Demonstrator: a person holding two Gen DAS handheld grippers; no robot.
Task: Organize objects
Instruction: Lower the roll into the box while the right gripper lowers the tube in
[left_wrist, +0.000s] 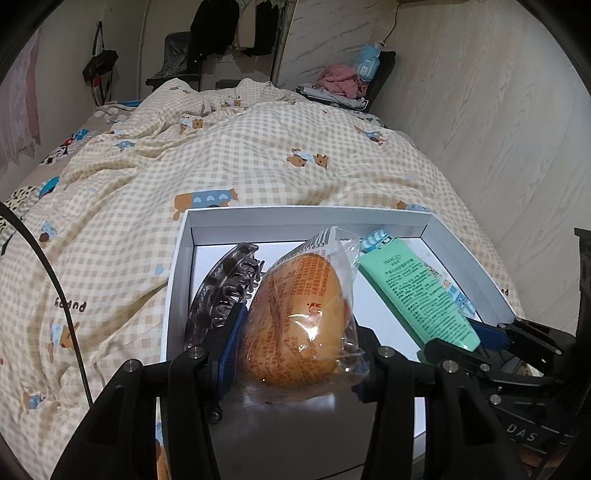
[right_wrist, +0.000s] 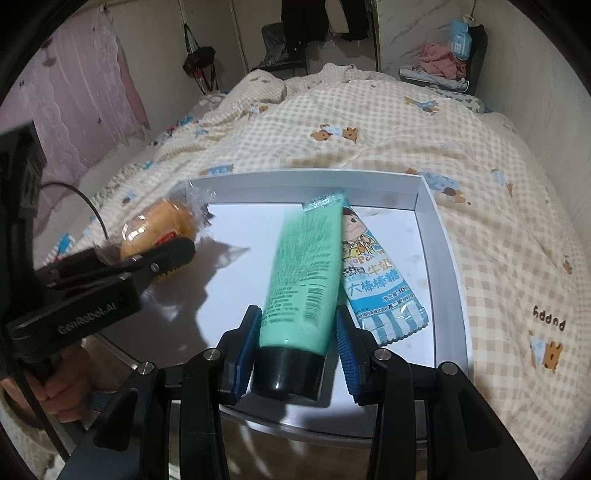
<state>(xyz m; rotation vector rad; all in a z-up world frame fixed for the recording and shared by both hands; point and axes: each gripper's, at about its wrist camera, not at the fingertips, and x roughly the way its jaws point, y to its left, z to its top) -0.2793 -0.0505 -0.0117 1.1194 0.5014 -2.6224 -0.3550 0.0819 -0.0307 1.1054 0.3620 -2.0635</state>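
While the bun (left_wrist: 295, 317) is held over the box (left_wrist: 177, 280) (left jaws) and the tube (right_wrist: 306, 273) by the right, each should be lowered flat before release.

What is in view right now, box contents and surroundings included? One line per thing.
White box: 1, white, shallow, open, on the bed.
Packaged bun: 1, orange-brown in clear wrap, over the box's left part, between the left gripper's pads.
Green tube: 1, mint green with black cap, over the box, cap end between the right gripper's pads.
Candy packet: 1, blue and white, in the box, partly under the tube.
Hair claw clip: 1, dark translucent, in the box by its left wall.
Checked duvet: 1, cream check with bear prints, covers the bed.
Pink clothing: 1 heap, far right.
Left gripper: black, blue pads.
Right gripper: black, blue pads.
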